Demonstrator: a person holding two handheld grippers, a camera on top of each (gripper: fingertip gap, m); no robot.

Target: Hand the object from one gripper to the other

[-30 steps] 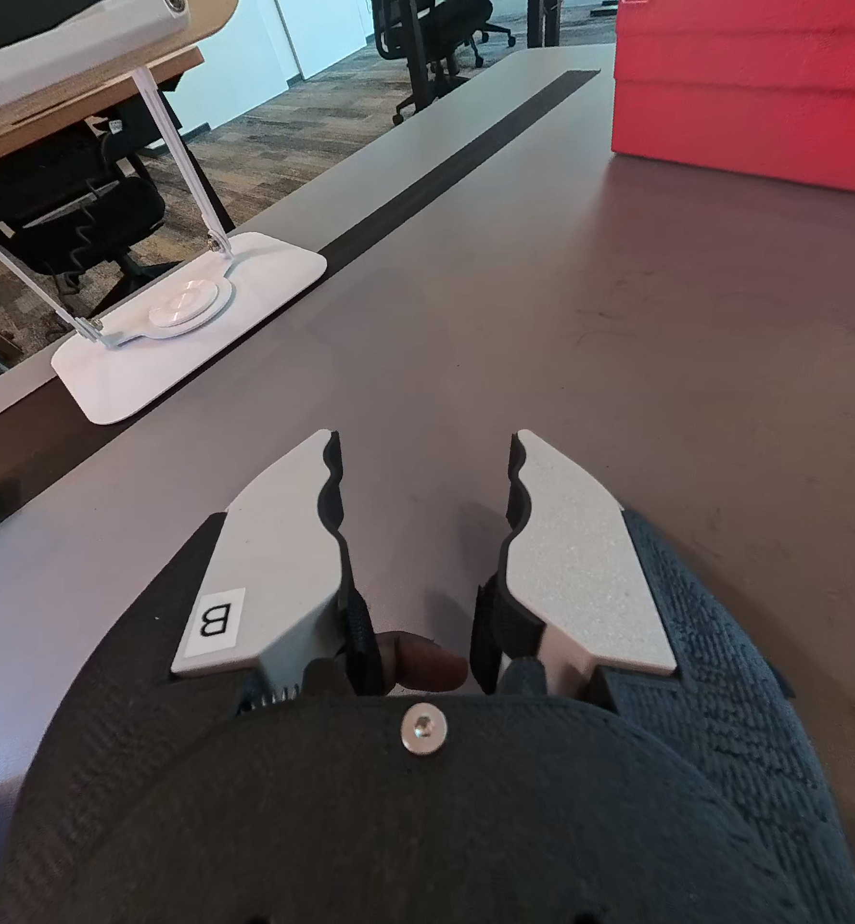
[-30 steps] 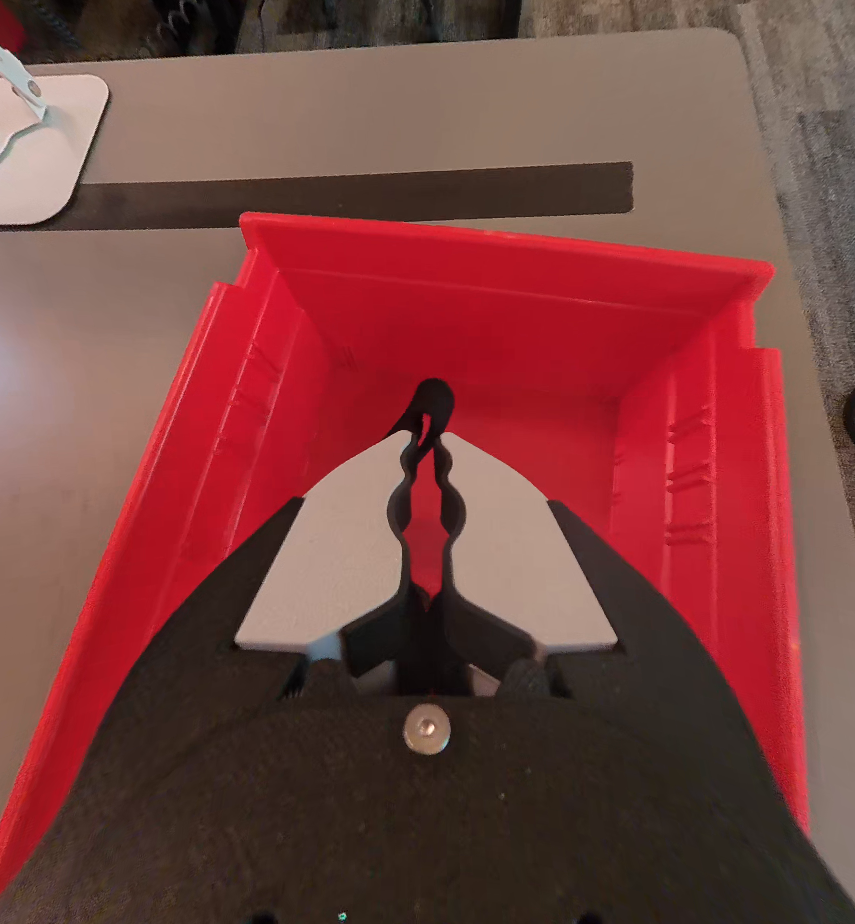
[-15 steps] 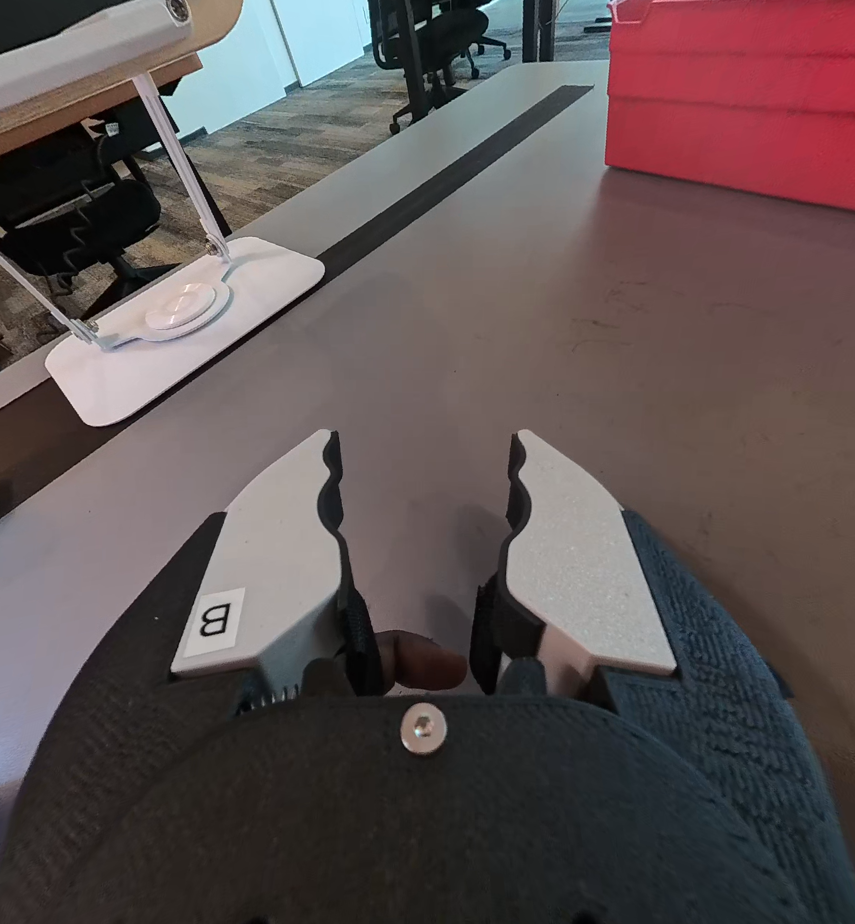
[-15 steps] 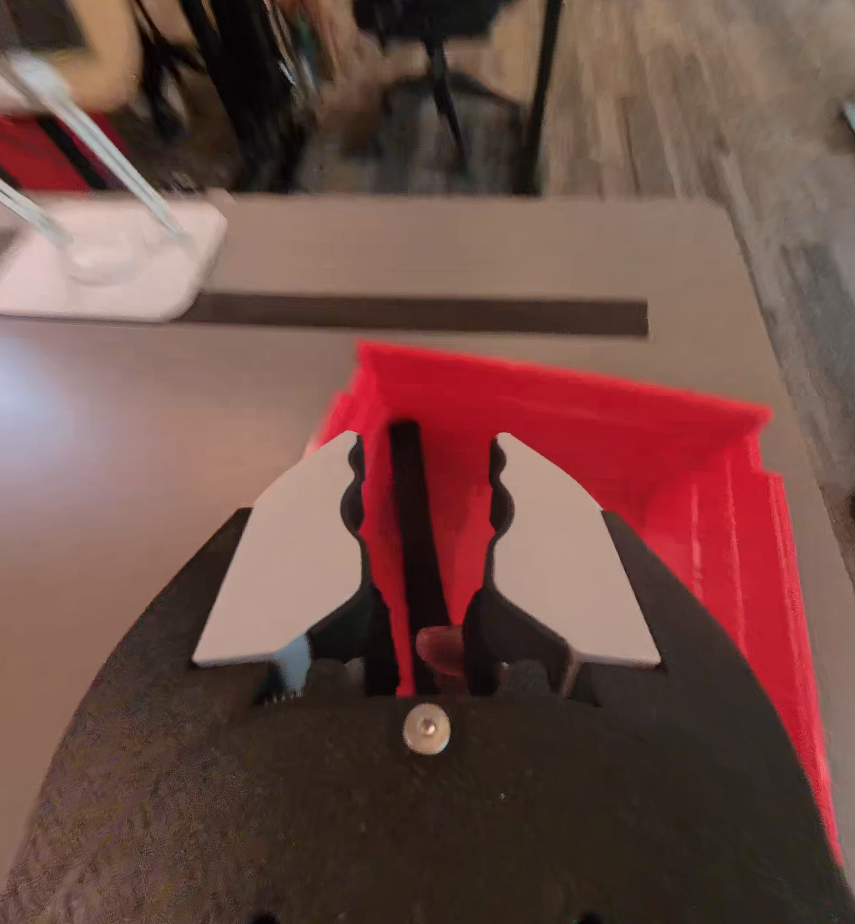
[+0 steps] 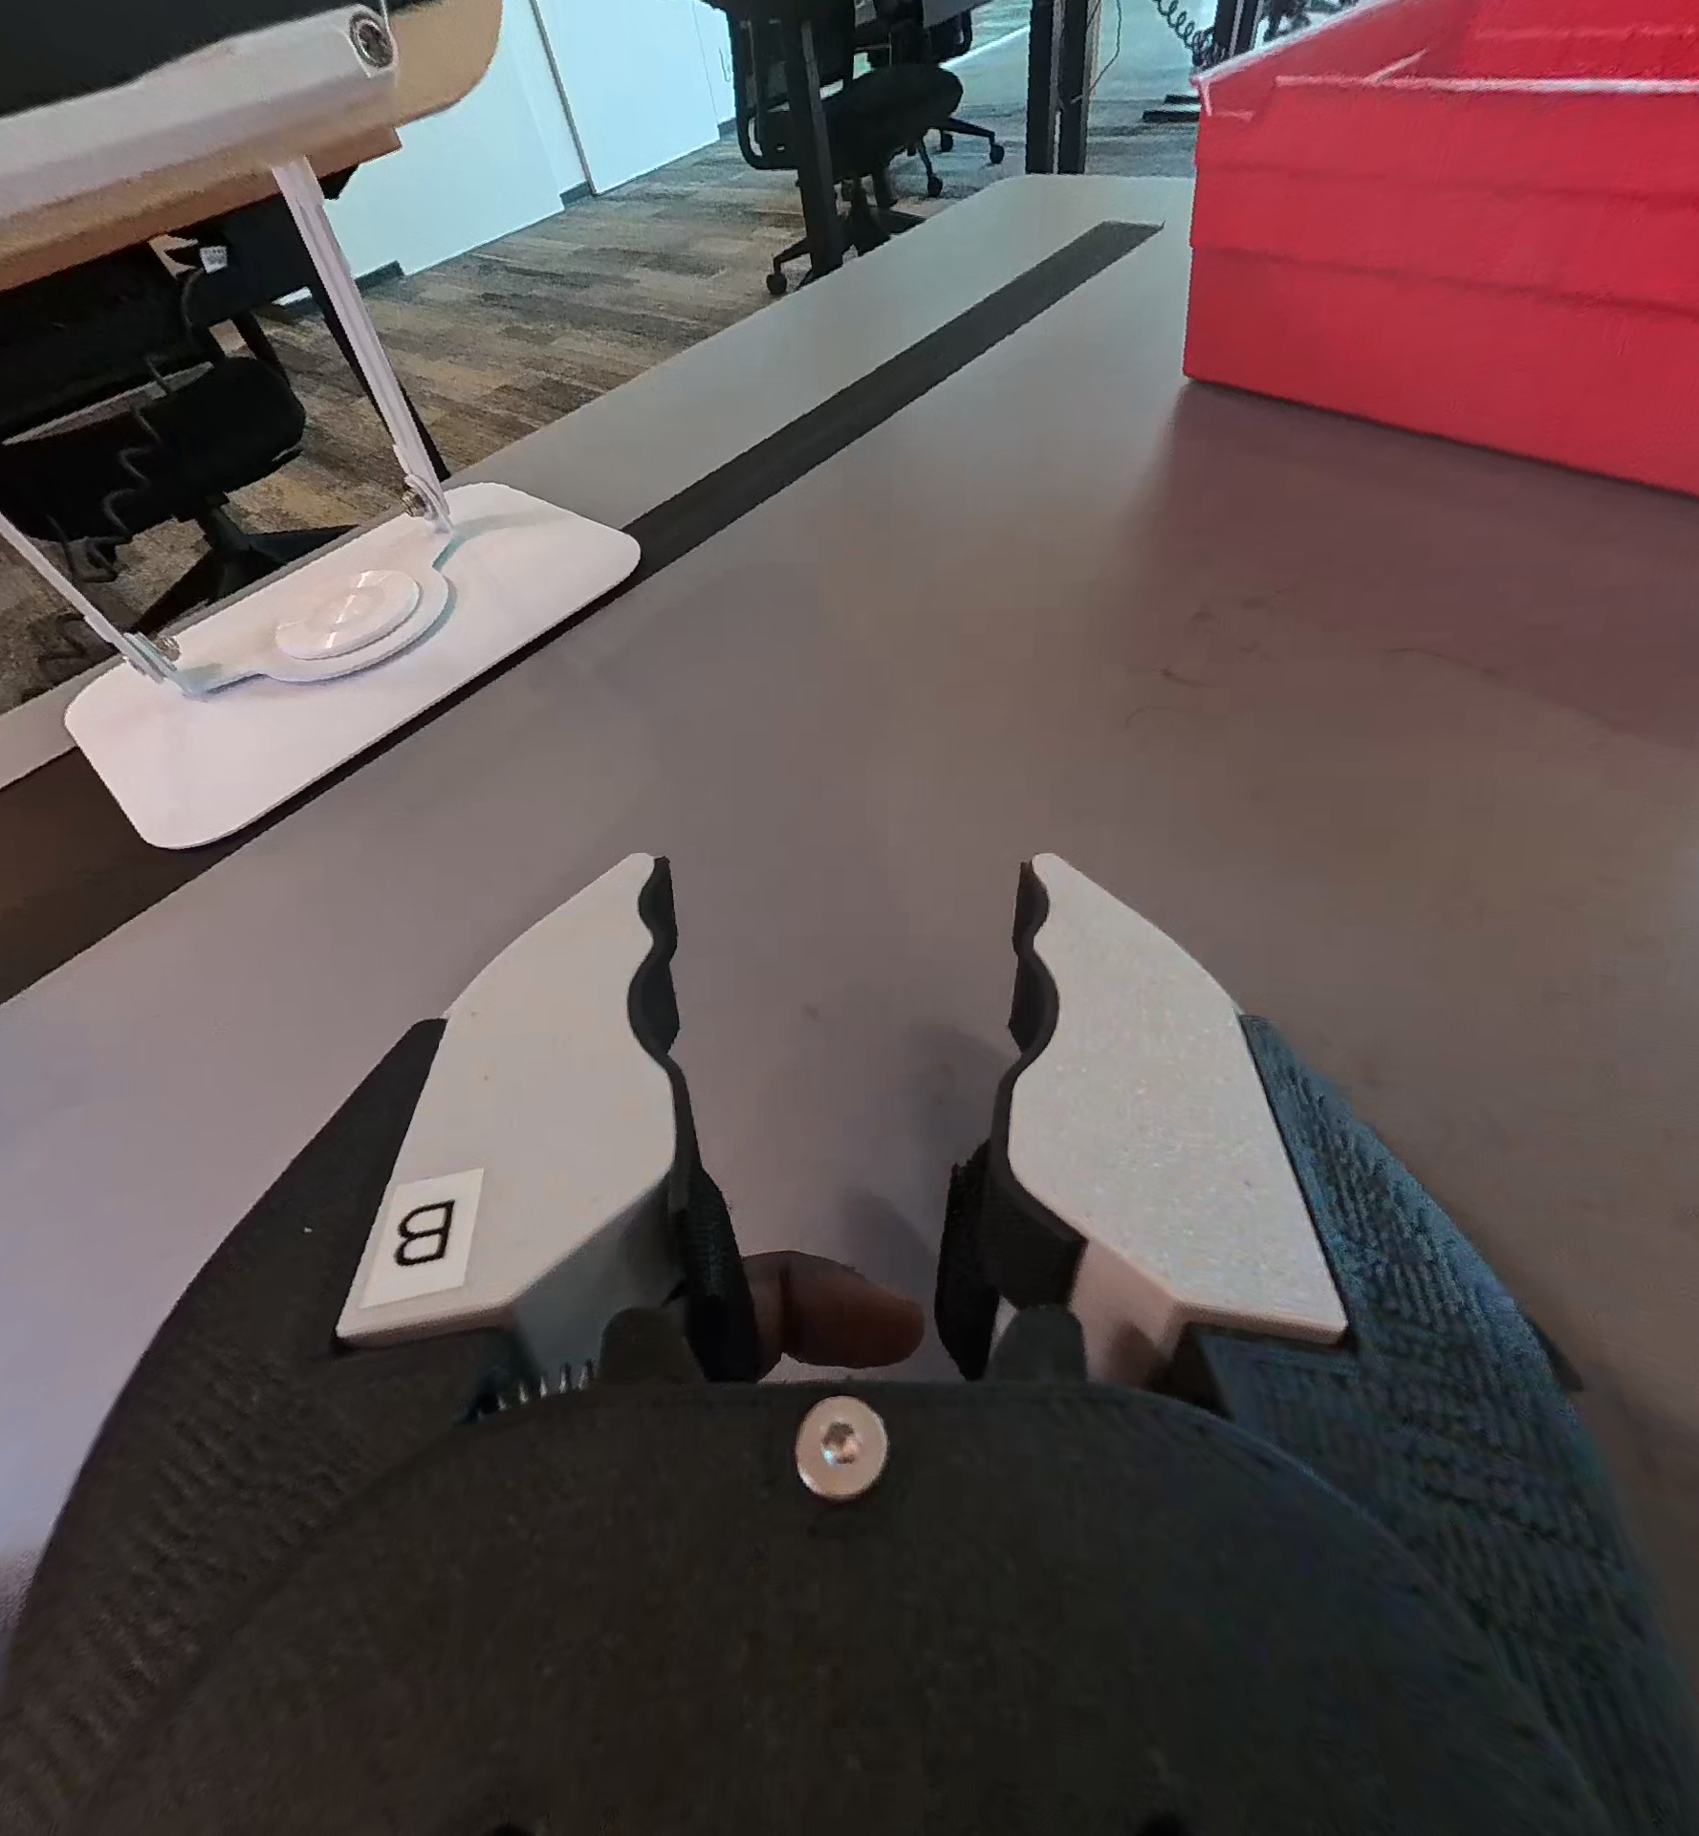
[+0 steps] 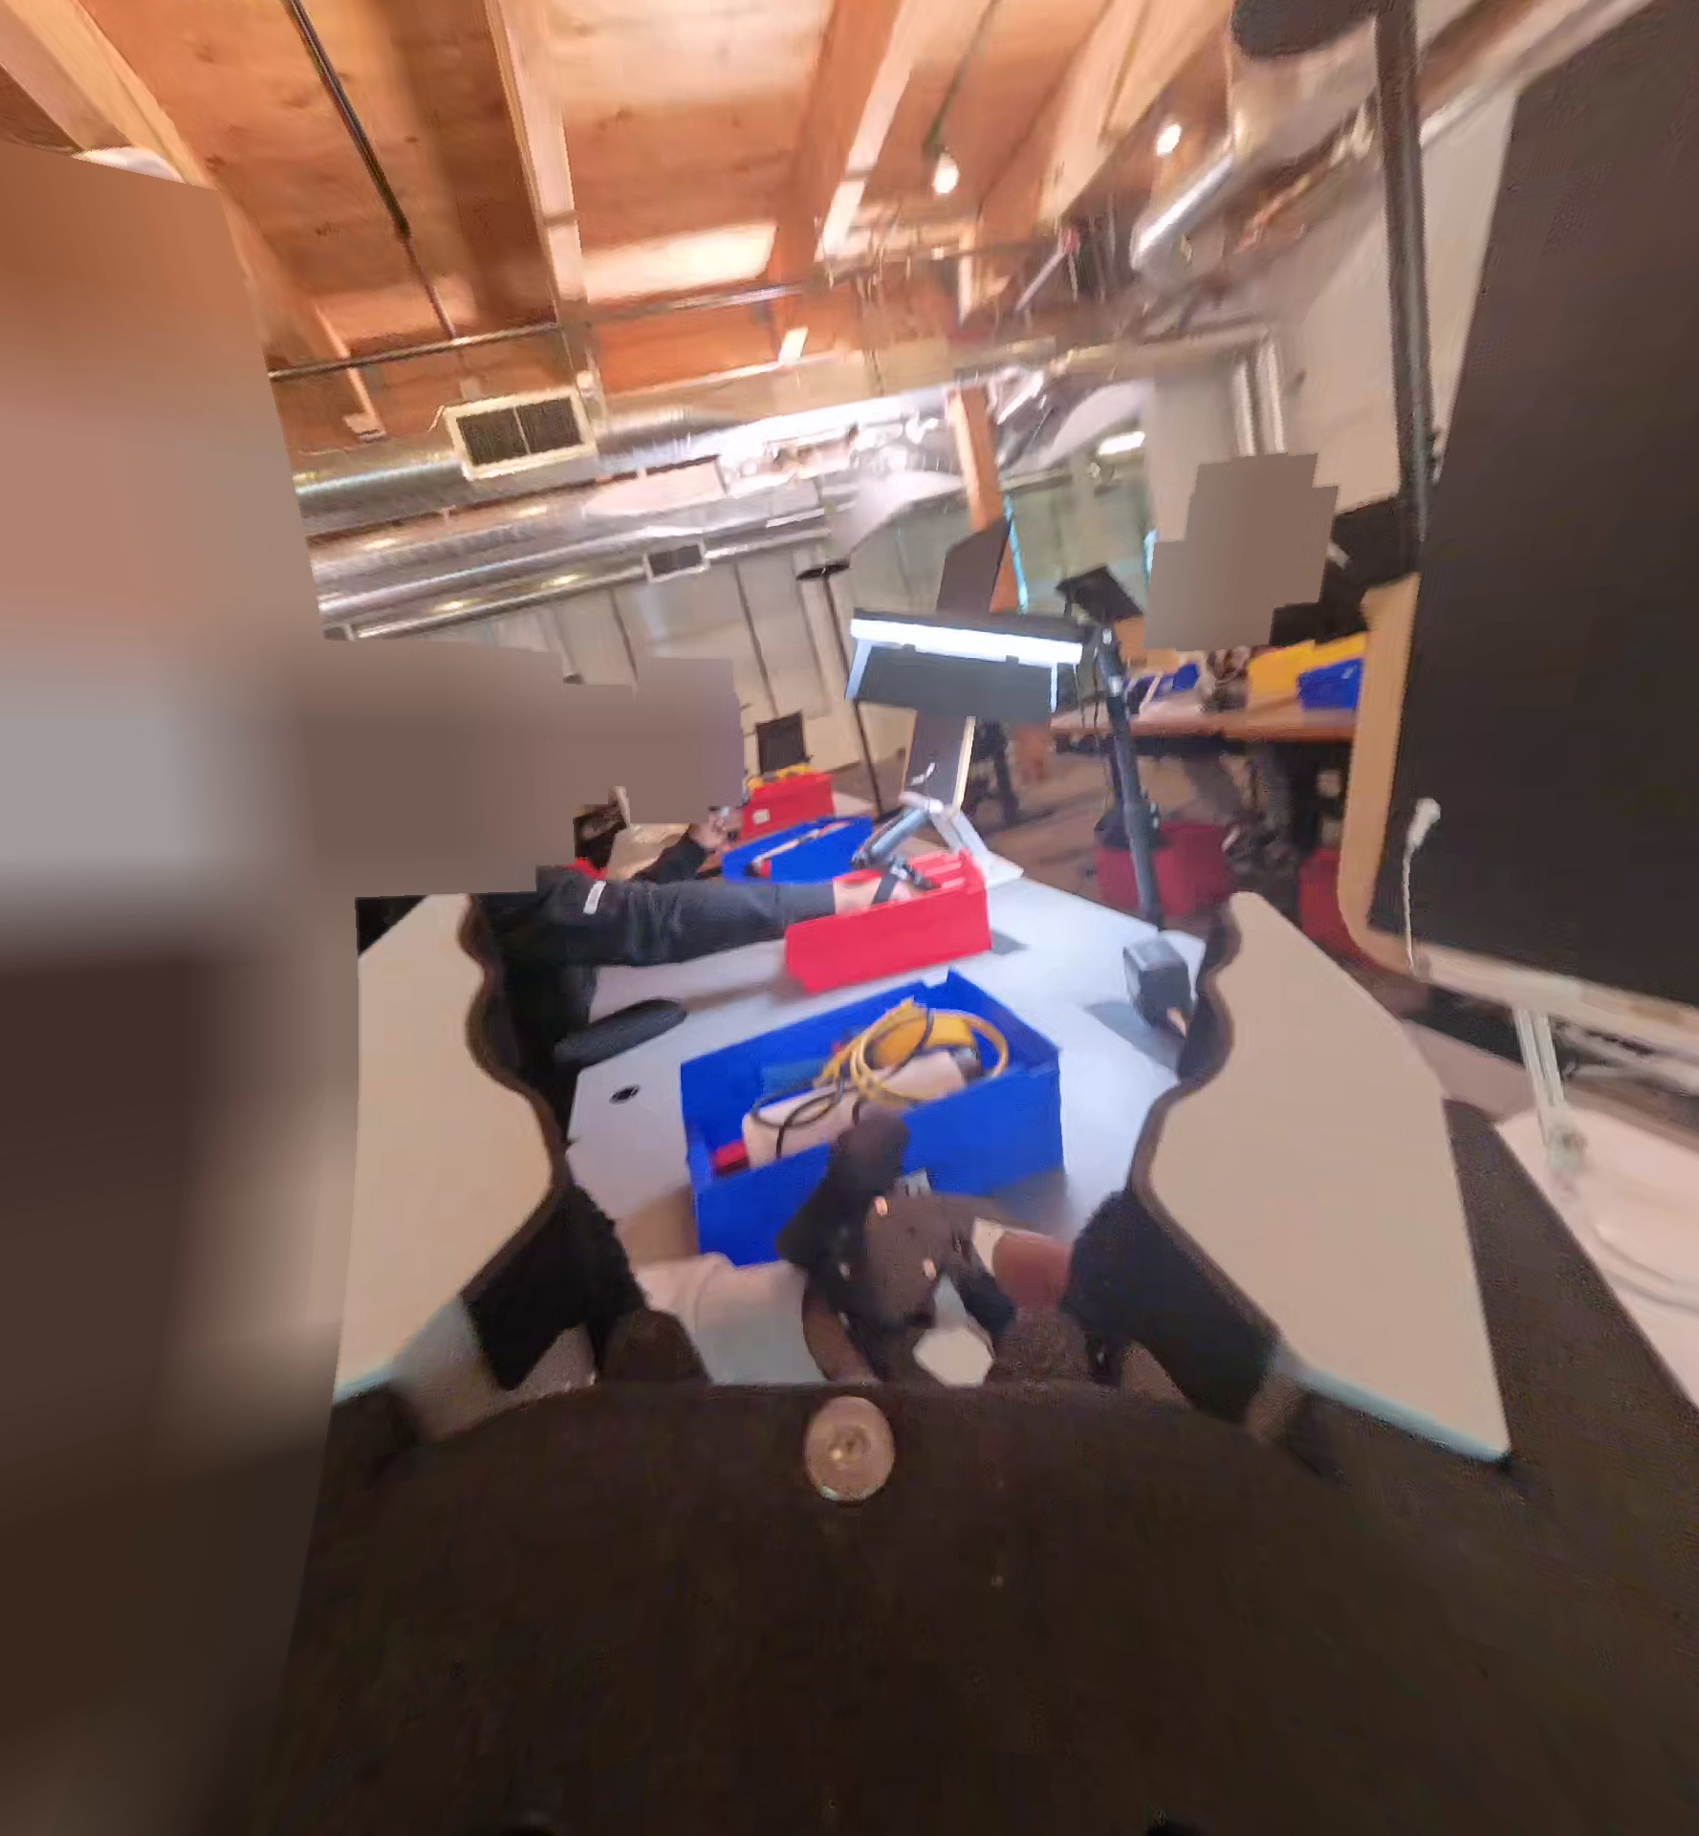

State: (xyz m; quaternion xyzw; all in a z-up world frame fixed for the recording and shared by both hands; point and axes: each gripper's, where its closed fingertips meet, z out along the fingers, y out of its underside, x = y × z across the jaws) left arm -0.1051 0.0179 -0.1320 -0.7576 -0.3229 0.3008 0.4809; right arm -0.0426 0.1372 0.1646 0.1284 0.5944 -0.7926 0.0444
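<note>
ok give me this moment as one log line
left claw: open, empty, low over table | right claw: open, empty, raised toward room | red bin: on table | object: not seen

left view low over table (image 5: 1223, 795), right view apparently tilted ceilingward

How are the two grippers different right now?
The left gripper points down along the grey table toward the red bin; the right gripper is tipped up toward the room and ceiling. The left view is sharp, the right view blurry. The left gripper carries a white sticker; none shows on the right. Both are open and hold nothing.
</note>
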